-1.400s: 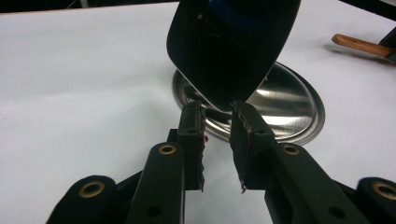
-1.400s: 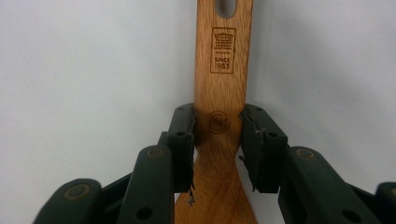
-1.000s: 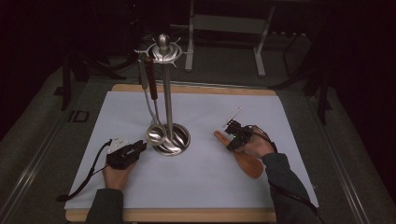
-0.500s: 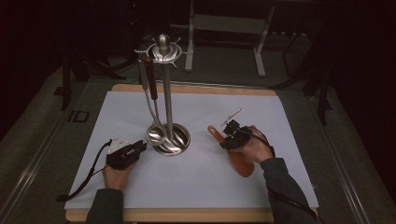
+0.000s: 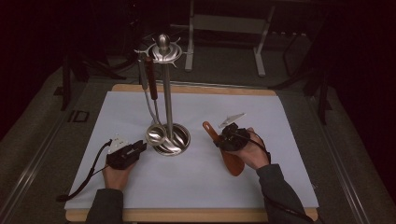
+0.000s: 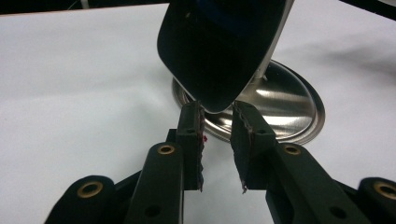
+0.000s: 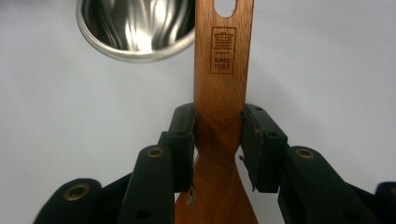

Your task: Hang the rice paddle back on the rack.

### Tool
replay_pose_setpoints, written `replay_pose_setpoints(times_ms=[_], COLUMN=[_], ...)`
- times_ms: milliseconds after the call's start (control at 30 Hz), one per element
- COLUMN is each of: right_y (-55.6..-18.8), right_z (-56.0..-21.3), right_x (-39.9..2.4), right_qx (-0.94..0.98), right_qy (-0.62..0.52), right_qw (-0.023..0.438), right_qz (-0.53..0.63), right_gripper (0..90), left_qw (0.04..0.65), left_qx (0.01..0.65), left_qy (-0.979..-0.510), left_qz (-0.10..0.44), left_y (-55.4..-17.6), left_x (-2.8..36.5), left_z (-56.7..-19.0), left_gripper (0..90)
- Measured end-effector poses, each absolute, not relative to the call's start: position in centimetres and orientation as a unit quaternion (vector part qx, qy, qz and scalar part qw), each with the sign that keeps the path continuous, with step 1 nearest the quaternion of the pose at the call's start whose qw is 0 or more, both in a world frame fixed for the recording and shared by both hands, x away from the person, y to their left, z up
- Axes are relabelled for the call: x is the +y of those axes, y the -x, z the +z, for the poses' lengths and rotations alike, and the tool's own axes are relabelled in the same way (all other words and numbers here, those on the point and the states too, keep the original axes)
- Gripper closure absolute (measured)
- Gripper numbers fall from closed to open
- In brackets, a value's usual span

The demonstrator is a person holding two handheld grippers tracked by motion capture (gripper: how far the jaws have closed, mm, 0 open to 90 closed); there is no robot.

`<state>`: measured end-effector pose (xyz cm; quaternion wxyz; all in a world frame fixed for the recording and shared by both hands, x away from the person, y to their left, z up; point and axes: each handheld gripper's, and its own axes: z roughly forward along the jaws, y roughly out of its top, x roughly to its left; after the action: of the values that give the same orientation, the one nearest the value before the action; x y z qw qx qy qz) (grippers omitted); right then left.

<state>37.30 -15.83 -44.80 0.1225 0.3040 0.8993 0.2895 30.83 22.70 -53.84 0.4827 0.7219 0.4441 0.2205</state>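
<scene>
A steel utensil stand [image 5: 167, 100] rises from a round base [image 5: 180, 142] in the middle of the white mat. Utensils hang from its top hooks, and one shiny head [image 5: 156, 135] dangles just above the base. In the left gripper view that dark mirror-like head [image 6: 219, 51] hangs right at the tips of my left gripper [image 6: 217, 126], whose jaws stand apart without pressing it. My left gripper [image 5: 139, 148] rests on the mat left of the base. My right gripper [image 7: 218, 126] is shut on the handle of a wooden spatula [image 7: 223, 70], right of the stand [image 5: 223, 139].
The white mat [image 5: 196, 186] lies on a wooden table edged by dark surroundings. The steel base [image 7: 135, 28] sits just beyond the spatula's handle end, to its left in the right gripper view. A metal frame [image 5: 224, 23] stands behind the table.
My right gripper has moved left toward the stand and risen a little, carrying the wooden spatula with it. The left gripper has stayed where it was.
</scene>
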Motion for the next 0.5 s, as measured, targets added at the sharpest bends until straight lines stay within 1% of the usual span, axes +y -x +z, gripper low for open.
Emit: replay_pose_setpoints(times_ms=[167,367,500], right_y=[-36.9,-36.8,-36.7], right_z=[-44.0,-43.2,-42.6], right_x=[-15.5,-15.7,-15.7], right_qx=[0.892,0.885,0.88], right_qy=[-0.3,-0.287,-0.283], right_qw=[0.128,0.1,0.102], right_qz=[0.313,0.354,0.367], right_gripper=[66.6,66.5,66.5], left_qw=[0.483,0.482,0.482], left_qx=[0.444,0.444,0.444], left_qy=[-0.722,-0.722,-0.722], left_qz=[0.221,0.221,0.221], left_y=[-30.8,-30.8,-30.8], left_x=[22.7,22.7,22.7], left_z=[-53.8,-53.8,-53.8], left_gripper=[73.6,73.6,73.6])
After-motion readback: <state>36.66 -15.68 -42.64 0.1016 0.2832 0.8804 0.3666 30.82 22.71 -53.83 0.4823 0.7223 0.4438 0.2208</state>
